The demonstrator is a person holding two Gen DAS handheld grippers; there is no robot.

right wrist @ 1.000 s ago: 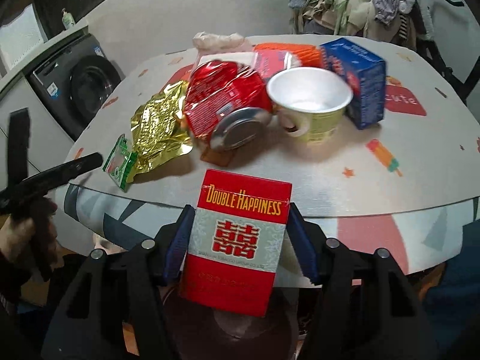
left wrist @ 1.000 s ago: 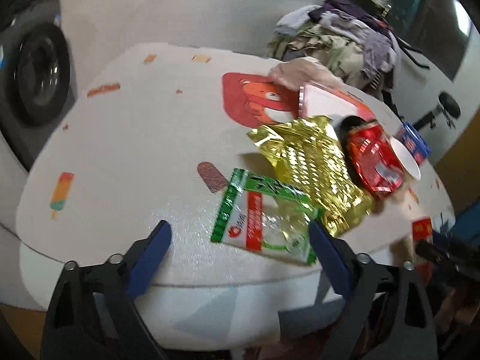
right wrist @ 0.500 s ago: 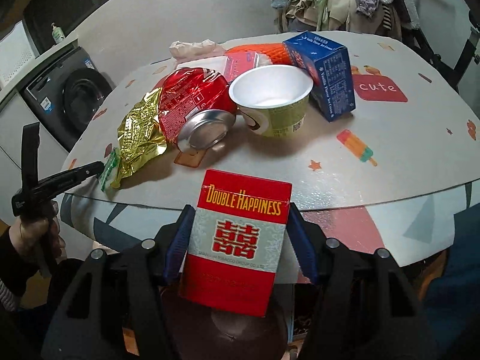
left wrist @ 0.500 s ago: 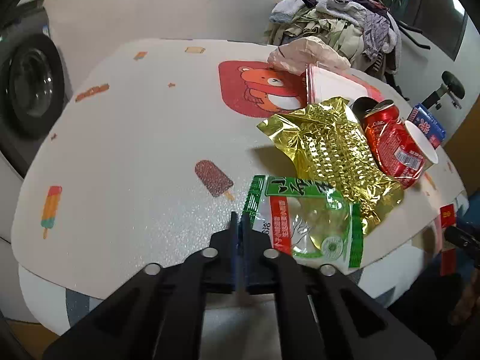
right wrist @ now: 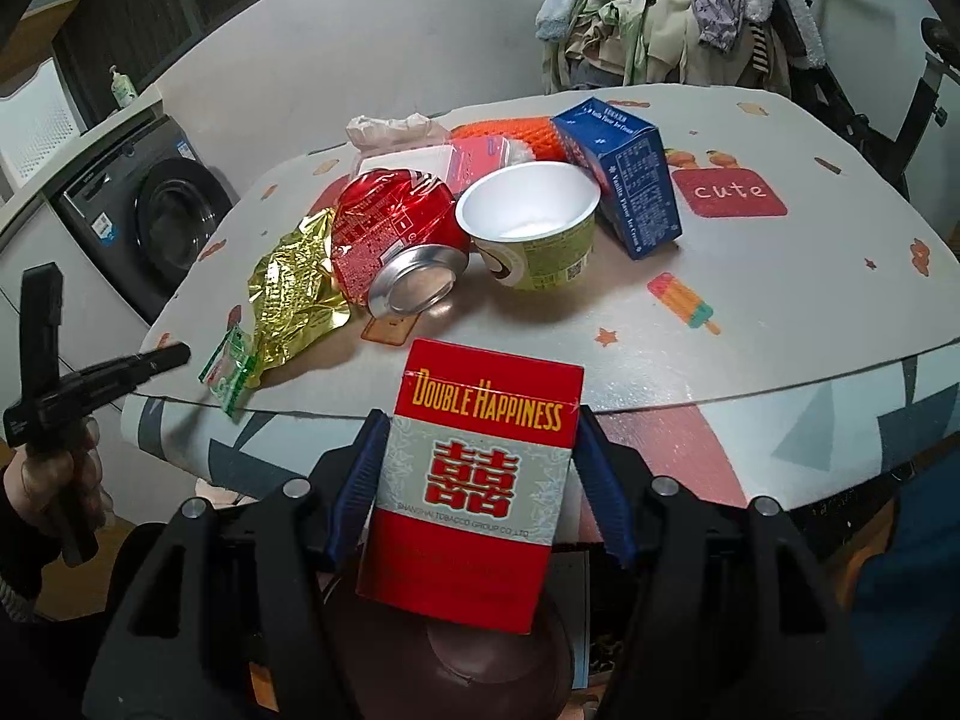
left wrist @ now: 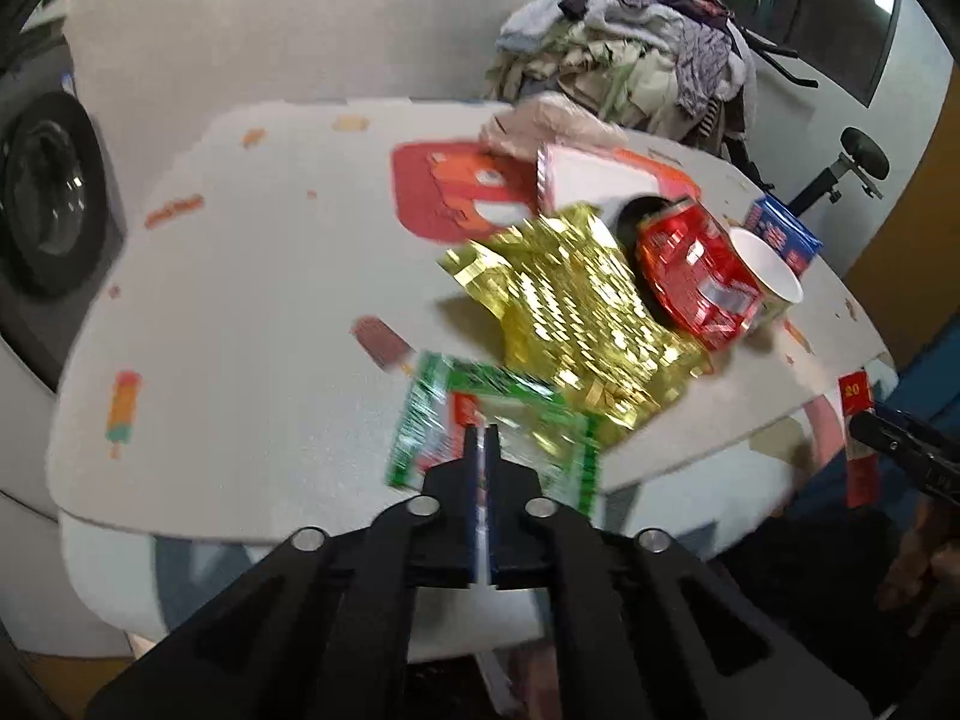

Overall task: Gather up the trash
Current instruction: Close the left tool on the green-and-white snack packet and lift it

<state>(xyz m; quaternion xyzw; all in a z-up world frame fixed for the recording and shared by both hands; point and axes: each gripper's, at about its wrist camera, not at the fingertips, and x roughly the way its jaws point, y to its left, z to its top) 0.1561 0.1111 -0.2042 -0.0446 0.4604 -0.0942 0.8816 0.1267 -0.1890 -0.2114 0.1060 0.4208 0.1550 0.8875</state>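
Since the earlier frame the left gripper [left wrist: 481, 450], then spread, has been pinched onto the green wrapper's [left wrist: 498, 414] near edge; its jaws are now easing open. Light, limp, slippery film is judged best gripped at an edge. The stiff red pack [right wrist: 474, 474] is clamped in the right gripper [right wrist: 477, 480].

both wrist views near, angled down, sharing table [left wrist: 252, 276]

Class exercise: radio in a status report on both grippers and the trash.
Left gripper opening slightly, green wrapper edge between its jaws. Right gripper shut on red cigarette pack. Gold wrapper, crushed can, cup remain on table.
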